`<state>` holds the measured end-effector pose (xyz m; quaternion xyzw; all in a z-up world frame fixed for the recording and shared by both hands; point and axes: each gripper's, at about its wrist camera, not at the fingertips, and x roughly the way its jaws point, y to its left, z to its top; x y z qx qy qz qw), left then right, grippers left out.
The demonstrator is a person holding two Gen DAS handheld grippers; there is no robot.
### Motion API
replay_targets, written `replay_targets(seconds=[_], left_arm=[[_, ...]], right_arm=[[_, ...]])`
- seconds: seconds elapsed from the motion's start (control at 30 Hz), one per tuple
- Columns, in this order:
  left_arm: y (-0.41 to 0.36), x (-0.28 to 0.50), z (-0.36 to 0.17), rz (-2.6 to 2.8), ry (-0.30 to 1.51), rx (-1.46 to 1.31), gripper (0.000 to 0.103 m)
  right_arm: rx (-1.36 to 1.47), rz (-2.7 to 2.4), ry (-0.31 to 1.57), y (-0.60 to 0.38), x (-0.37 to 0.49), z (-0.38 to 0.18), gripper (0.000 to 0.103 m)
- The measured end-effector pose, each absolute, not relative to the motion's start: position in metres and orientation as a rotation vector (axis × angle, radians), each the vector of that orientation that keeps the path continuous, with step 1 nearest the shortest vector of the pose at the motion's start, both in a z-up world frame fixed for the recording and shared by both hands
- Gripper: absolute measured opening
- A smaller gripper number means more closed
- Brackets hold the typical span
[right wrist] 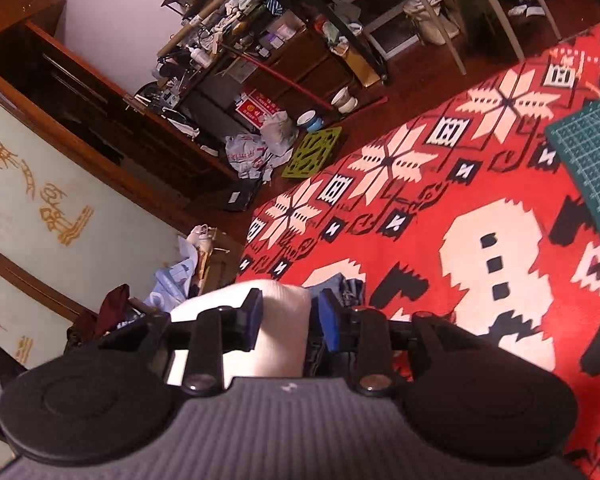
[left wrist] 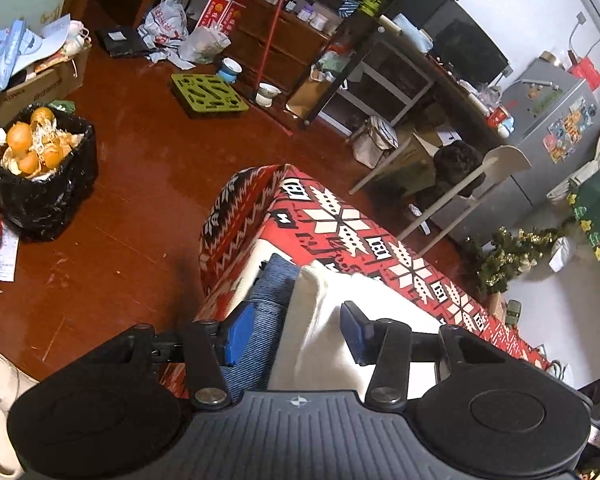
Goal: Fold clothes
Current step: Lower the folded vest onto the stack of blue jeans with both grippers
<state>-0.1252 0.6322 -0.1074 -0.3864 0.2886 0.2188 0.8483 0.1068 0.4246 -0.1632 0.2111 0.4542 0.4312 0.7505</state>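
A folded white garment (left wrist: 332, 320) lies partly over a blue denim garment (left wrist: 268, 300) at the corner of a table under a red patterned cloth (left wrist: 364, 236). My left gripper (left wrist: 298, 334) hovers just over both and stands open. One blue pad is above the denim, the other above the white cloth. In the right wrist view the white garment (right wrist: 284, 312) bulges up between the fingers of my right gripper (right wrist: 290, 320). Its jaws are parted with a small gap beside the cloth. A bit of denim (right wrist: 350, 284) shows past the right pad.
A dark green cutting mat (right wrist: 592, 160) lies on the table at the right. On the red floor stand a black bin bag of peels (left wrist: 40, 184), a cardboard box (left wrist: 32, 80) and a white stool (left wrist: 460, 200). Crowded shelves (left wrist: 300, 20) line the far wall.
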Motion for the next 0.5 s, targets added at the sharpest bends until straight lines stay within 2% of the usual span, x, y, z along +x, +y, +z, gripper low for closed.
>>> replay_targets(seconds=[0.23, 0.5], left_arm=[[0.620, -0.137, -0.106, 0.462, 0.603, -0.845, 0.046], [0.595, -0.167, -0.101, 0.473, 0.613, -0.860, 0.037]], right_arm=[[0.461, 0.980, 1.005, 0.421, 0.076, -0.166, 0.035], [0.413, 0.990, 0.986, 0.400, 0.034, -0.161, 0.028]])
